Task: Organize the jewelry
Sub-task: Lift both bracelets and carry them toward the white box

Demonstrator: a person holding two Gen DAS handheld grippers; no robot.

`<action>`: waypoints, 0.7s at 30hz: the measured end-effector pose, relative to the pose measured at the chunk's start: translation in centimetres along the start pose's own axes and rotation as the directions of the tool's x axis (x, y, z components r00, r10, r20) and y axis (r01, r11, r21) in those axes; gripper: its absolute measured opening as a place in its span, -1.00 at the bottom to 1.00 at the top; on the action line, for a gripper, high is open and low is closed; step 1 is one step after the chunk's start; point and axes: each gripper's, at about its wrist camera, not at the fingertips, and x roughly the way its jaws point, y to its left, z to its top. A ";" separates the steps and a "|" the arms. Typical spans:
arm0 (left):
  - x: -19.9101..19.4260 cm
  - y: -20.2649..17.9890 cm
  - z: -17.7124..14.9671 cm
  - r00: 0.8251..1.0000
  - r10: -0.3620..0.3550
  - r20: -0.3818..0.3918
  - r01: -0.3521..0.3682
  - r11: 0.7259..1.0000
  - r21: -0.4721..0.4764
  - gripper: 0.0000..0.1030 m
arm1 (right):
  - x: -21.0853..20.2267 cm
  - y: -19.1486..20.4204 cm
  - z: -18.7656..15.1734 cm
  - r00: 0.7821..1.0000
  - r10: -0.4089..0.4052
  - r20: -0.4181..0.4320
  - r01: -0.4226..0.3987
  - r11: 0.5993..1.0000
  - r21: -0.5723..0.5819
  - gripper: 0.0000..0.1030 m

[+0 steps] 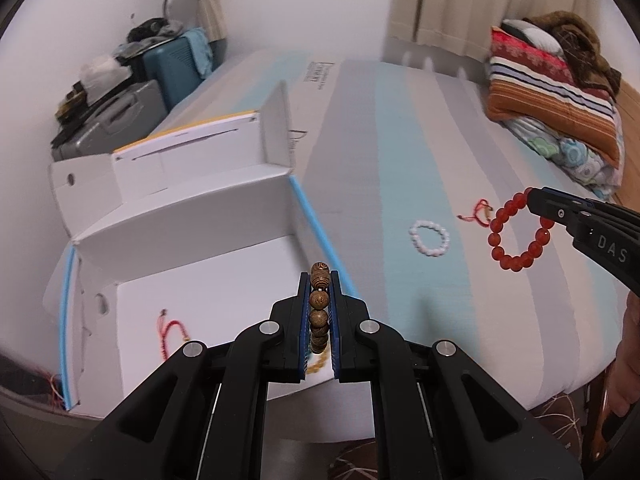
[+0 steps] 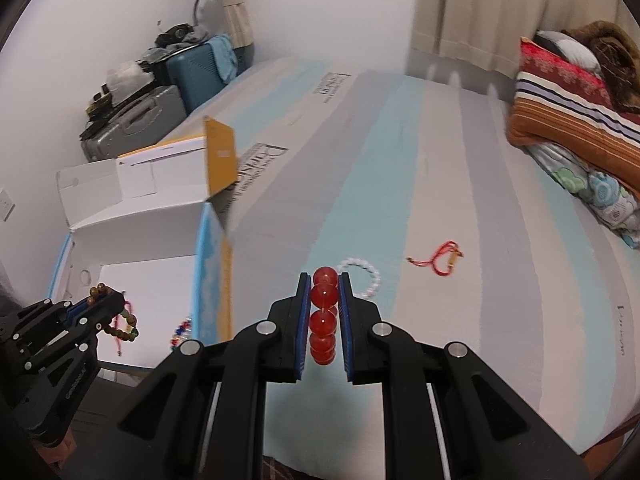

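My left gripper (image 1: pixel 320 280) is shut on a brown wooden bead bracelet (image 1: pixel 319 304), held over the near right edge of the open white box (image 1: pixel 192 276). The same gripper (image 2: pixel 100 300) and its wooden bracelet (image 2: pixel 120 330) show at the lower left of the right wrist view, above the box (image 2: pixel 160 280). My right gripper (image 2: pixel 325 286) is shut on a red bead bracelet (image 2: pixel 323 320), lifted above the striped bed. In the left wrist view that gripper (image 1: pixel 532 196) dangles the red bracelet (image 1: pixel 516 236) at the right. A white bead bracelet (image 1: pixel 429 238) and a red cord bracelet (image 1: pixel 478 212) lie on the bed.
Inside the box lie a red cord bracelet (image 1: pixel 172 332) and a multicoloured bead piece (image 2: pixel 182 332). The box flaps (image 1: pixel 276 128) stand up at the back. Folded blankets (image 1: pixel 556 92) are piled at the far right. Suitcases (image 1: pixel 120 116) stand by the wall at the left.
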 end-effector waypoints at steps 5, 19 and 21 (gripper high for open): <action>-0.7 3.4 -0.6 0.999 0.033 -0.004 -0.033 0.999 -0.040 -0.86 | 0.2 3.2 0.7 0.999 0.031 0.003 -0.031 0.999 -0.035 -0.75; -1.5 10.4 -1.8 0.995 0.097 -0.030 -0.100 0.988 -0.114 -0.86 | 1.2 11.1 0.9 0.994 0.112 -0.007 -0.113 0.989 -0.091 -0.75; -1.6 11.5 -1.9 0.993 0.113 -0.038 -0.117 0.985 -0.124 -0.86 | 1.5 12.2 0.6 0.992 0.126 -0.012 -0.127 0.987 -0.097 -0.75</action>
